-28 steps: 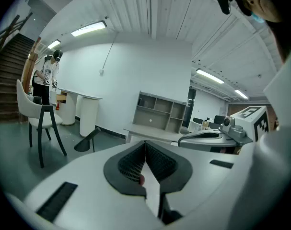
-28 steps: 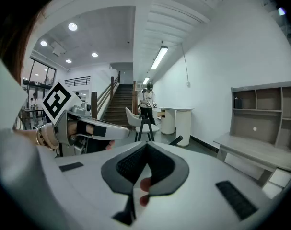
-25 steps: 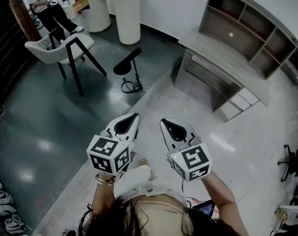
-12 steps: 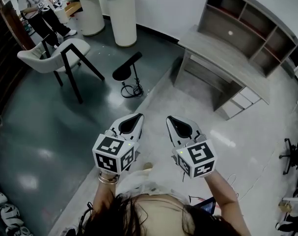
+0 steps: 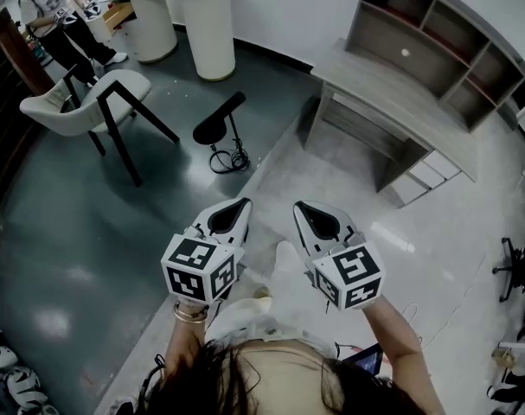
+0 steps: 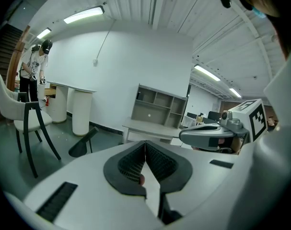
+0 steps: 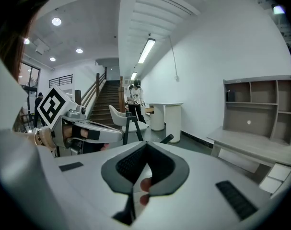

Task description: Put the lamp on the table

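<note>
A black lamp [image 5: 220,116] stands on the dark floor, its shade tilted and its cable coiled at the base. It also shows in the left gripper view as lamp [image 6: 83,144] and in the right gripper view as lamp [image 7: 167,138]. The grey table [image 5: 392,102] with a shelf unit on top stands to the right of it. My left gripper [image 5: 241,203] and right gripper [image 5: 299,207] are held side by side at chest height, well short of the lamp. Both are shut with nothing between the pads, as seen at left gripper [image 6: 145,143] and right gripper [image 7: 146,145].
A white chair on black legs [image 5: 79,98] stands left of the lamp. A white counter on round pillars [image 5: 193,11] is behind it, with a person [image 5: 59,11] at the far left. Drawers [image 5: 422,180] sit under the table. An office chair [image 5: 513,275] is at the right edge.
Both grippers rose slightly and stayed shut. The chair, counter and person drifted left in the view; the lamp barely shifted. A light shoe now shows between the grippers.
</note>
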### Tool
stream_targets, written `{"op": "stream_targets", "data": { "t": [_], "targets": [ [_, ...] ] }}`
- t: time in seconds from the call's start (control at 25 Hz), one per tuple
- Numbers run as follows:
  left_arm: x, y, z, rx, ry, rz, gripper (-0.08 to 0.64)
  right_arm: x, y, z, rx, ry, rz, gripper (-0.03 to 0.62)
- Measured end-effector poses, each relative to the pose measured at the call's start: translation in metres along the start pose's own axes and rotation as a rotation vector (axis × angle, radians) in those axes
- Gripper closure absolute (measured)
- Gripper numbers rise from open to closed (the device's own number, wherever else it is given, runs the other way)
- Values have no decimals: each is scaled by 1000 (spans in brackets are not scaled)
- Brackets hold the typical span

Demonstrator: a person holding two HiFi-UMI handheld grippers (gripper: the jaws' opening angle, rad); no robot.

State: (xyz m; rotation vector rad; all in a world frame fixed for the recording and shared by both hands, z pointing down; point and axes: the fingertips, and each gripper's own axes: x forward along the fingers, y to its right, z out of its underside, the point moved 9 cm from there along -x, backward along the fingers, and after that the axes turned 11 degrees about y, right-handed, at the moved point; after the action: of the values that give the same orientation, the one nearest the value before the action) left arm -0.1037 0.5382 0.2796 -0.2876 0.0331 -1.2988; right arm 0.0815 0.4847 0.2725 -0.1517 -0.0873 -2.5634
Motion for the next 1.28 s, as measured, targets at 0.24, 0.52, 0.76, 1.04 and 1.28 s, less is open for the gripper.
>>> {"op": "stream_targets", "data": {
  "t": [0.24,0.52,0.76,1.04,1.28],
  "targets": [
    [38,-18,-8,-7,-10,-27,548,31,32,-4,-9,-18,-32,572],
    [95,-37,-21,11,-11,-71,548,68,84,-14,-25,-29,-74,572],
    [140,-48,-32,25,-8,-108,548,99,133,-20,-22,-41,-108,572],
    [182,-59,-37,26,4,-156,548,135,175,-23,-32,-44,-181,572],
    [197,-68,-35,-4,46,-206,548,162,196,-20,-50,-42,-248,571]
  ]
}}
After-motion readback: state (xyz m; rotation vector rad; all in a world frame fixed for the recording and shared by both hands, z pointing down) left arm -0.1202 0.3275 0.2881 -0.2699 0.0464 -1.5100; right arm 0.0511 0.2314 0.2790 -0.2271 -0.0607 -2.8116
